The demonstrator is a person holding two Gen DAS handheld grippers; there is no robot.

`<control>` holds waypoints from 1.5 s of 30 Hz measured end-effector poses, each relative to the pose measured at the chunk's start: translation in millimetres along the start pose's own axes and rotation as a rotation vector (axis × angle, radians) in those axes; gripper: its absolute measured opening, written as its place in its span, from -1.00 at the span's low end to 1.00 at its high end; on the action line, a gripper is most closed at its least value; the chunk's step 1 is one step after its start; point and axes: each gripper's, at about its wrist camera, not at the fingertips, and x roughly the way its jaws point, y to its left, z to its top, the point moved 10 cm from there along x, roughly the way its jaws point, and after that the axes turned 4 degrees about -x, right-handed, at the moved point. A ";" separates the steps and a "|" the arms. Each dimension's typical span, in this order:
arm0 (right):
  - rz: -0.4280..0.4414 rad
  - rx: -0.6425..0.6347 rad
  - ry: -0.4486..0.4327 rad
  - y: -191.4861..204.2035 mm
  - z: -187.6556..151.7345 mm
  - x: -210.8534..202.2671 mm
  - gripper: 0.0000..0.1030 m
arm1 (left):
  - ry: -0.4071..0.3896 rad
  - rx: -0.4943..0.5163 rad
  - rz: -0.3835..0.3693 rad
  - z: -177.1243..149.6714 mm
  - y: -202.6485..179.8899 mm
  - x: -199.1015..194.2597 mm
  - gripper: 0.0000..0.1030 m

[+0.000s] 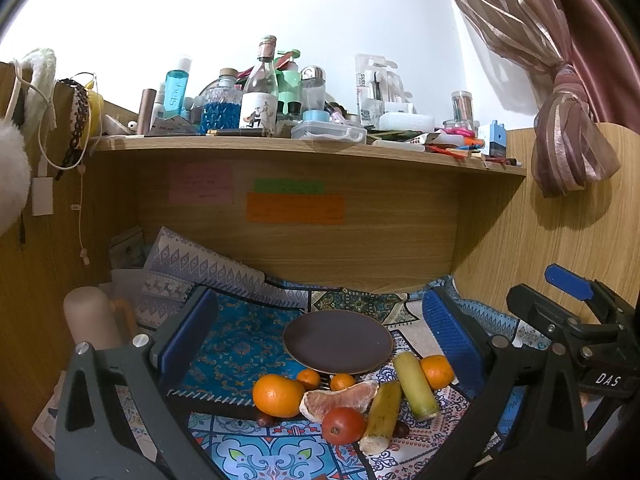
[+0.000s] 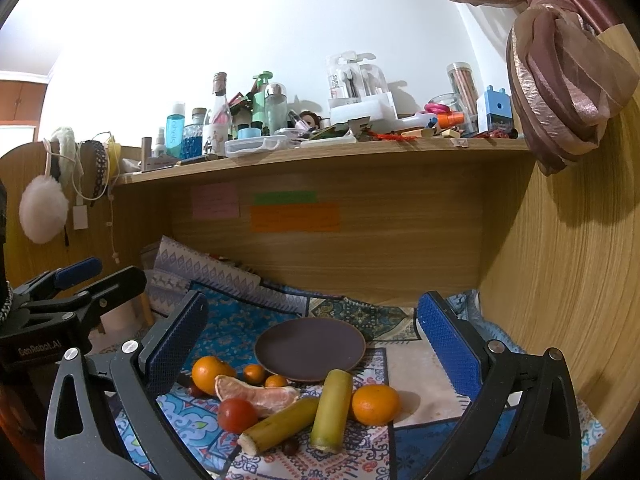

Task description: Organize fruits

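- The left gripper (image 1: 320,344), black-framed with blue ribbed pads, hangs above the patterned blue tablecloth (image 1: 236,356) with its jaws wide apart and nothing between them.
- The right gripper (image 2: 316,344), of the same build, is likewise spread wide and empty; in the left wrist view its body shows at about 3 o'clock, so the two tools sit side by side, both facing the wooden shelf unit.
- The fruit lies in a loose heap at 6 o'clock from the round dark brown plate (image 2: 310,354), which is bare.
- In the right wrist view the heap holds a large orange (image 2: 210,374) at the left, two small tangerines (image 2: 255,374) touching the plate's near rim, a peeled pinkish grapefruit segment (image 2: 260,394), a red tomato-like fruit (image 2: 237,415), two yellow-green cane-like stalk pieces (image 2: 331,410) and a second orange (image 2: 375,404) at the right.
- The relation that matters, as I judge it: the second orange stands free at the heap's 3 o'clock edge, just beside the upright stalk piece, and lies nearer the right gripper's right pad than anything else.
- The plate sits at 11 o'clock from that orange, close by.
- The stalk pieces run long-axis toward 12 and 2 o'clock, so a claw closing sideways would span them across the short way.
- The large orange at the left lies nearer the left gripper.
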 end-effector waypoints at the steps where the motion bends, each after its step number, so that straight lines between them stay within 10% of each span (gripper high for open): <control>1: 0.001 0.000 0.000 0.2 0.0 0.0 1.00 | 0.000 -0.001 0.000 0.0 0.0 0.2 1.00; 20: 0.000 -0.003 0.058 -5.3 -13.4 18.3 1.00 | 0.037 0.005 0.020 -9.4 5.2 15.7 1.00; 33: 0.017 0.021 0.315 -41.3 -95.3 73.9 1.00 | 0.276 0.032 0.056 -91.2 39.4 70.6 1.00; 45: 0.005 0.019 0.476 -62.1 -149.5 97.8 0.84 | 0.460 -0.022 0.054 -147.1 68.3 111.4 0.56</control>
